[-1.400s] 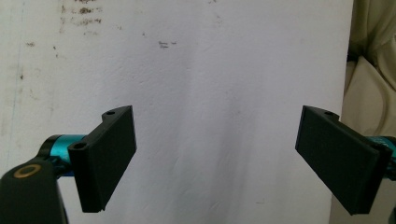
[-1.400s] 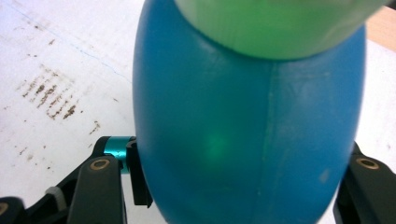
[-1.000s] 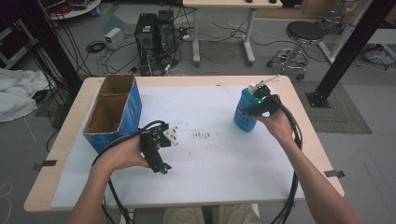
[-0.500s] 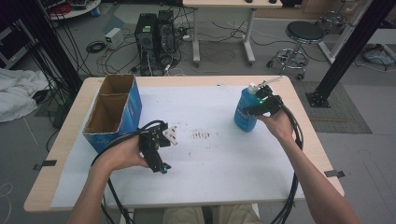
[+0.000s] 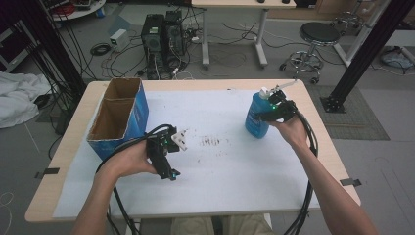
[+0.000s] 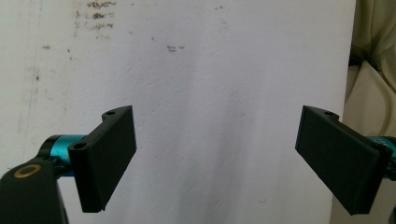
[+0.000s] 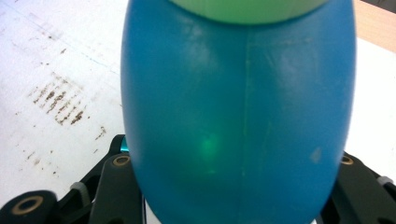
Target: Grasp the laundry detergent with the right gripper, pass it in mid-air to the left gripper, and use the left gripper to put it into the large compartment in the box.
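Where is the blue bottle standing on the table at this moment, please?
In the high view, the blue bottle stands upright at the table's far right, gripped between the right gripper's jaws, well apart from the cardboard box at the left.

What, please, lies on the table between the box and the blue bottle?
In the high view, a white sheet with brown smudges spans between the box and the bottle; the left gripper hovers nearer the box.

One blue bottle stands at the far right of the table. One open cardboard box sits at the far left, divided into two compartments. Two grippers: the left gripper and the right gripper. One white sheet covers the tabletop.
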{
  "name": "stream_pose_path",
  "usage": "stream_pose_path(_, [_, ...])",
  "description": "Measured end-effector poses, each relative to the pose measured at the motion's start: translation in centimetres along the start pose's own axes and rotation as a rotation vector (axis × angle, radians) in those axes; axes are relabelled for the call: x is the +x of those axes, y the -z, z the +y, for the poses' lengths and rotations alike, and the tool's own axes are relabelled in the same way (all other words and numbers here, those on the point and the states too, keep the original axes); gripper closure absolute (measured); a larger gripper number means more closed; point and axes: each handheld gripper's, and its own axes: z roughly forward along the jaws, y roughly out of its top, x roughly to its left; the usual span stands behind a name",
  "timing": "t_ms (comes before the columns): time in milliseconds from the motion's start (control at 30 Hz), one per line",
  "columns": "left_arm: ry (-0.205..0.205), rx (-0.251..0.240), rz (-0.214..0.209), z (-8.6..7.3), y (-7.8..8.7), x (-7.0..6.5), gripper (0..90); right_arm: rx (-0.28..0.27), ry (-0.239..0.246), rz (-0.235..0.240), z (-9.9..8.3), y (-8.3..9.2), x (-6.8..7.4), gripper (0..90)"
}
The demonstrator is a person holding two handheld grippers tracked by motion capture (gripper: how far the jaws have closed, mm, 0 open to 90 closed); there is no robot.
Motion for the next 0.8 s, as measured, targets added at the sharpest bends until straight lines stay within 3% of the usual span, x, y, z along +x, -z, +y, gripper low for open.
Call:
stream_pose_path(133, [-0.005,0.003,0.009,0.2,0.4,0.2,12.4,0.000,0.011,0.005,0.0,0.0,0.0,48.0])
stream_pose_path(367, [-0.004,-0.042,0.018,1.3,2.2,0.8,12.4,-0.009,0.059,0.055,0.4,1.0,0.7,47.9])
stream_pose_path(600, [-0.033,-0.071,0.033,4.1,5.3,2.2,12.4,-0.011,0.228,0.214,1.8,2.7,3.3,47.6])
stream_pose_path(633, [-0.033,-0.071,0.033,4.1,5.3,2.2,12.4,-0.011,0.228,0.214,1.8,2.7,3.3,47.6])
stream_pose_path(667, [-0.031,-0.083,0.033,4.6,5.8,2.3,12.4,-0.009,0.260,0.234,2.0,2.8,3.7,47.6])
stream_pose_path(700, [-0.035,-0.088,0.033,4.9,6.0,2.5,12.4,0.000,0.325,0.267,2.2,2.9,4.5,47.6])
stream_pose_path(800, [-0.048,-0.103,0.021,6.2,6.9,3.1,12.4,0.015,0.386,0.335,2.5,2.9,5.6,47.6])
